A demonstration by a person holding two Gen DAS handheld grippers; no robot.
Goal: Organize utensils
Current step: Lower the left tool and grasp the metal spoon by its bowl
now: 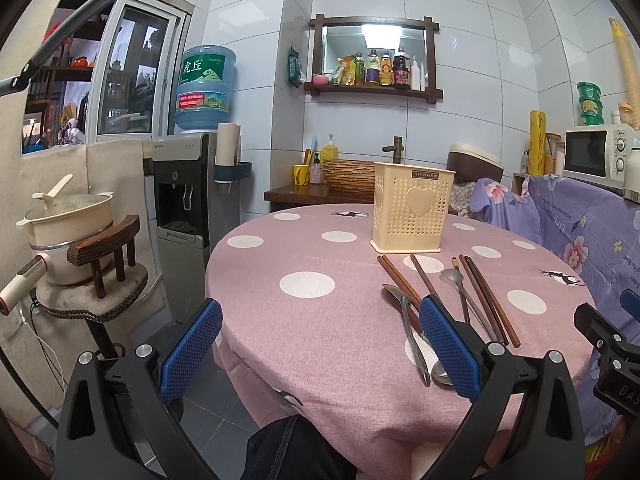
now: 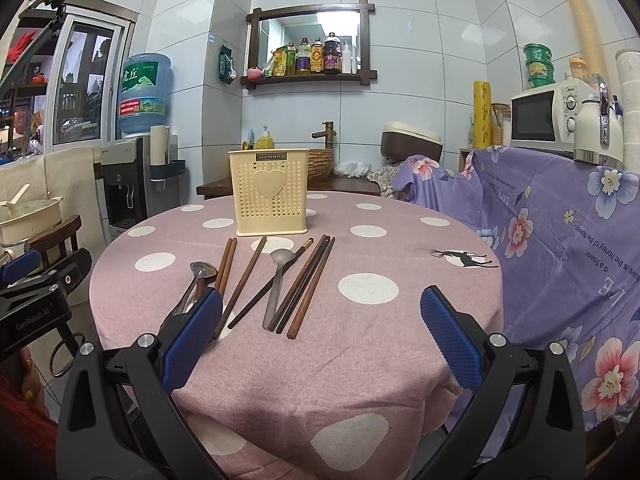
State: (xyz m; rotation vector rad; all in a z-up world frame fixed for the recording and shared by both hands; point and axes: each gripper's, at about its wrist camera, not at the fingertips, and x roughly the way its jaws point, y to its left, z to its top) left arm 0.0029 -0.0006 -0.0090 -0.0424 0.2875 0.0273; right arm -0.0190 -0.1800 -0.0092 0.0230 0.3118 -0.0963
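A cream perforated utensil holder [image 1: 412, 208] [image 2: 270, 194] stands upright toward the back of the round table [image 1: 304, 340] [image 2: 360, 360], which has a pink polka-dot cloth. In front of it lie several brown chopsticks [image 1: 488, 296] [image 2: 308, 284] and two metal spoons [image 1: 408, 320] [image 2: 278, 276] flat on the cloth. My left gripper [image 1: 320, 304] is open and empty over the table's near left edge, its right finger just before the spoon. My right gripper [image 2: 322, 294] is open and empty, hovering short of the chopstick ends.
A water dispenser [image 1: 188, 200] and a pot on a stool [image 1: 68, 224] stand left of the table. A counter with a purple floral cover [image 2: 560, 240] carries a microwave [image 2: 548, 116] on the right. A sink counter [image 2: 344, 184] sits behind. A person's dark-trousered knee [image 1: 296, 448] is below.
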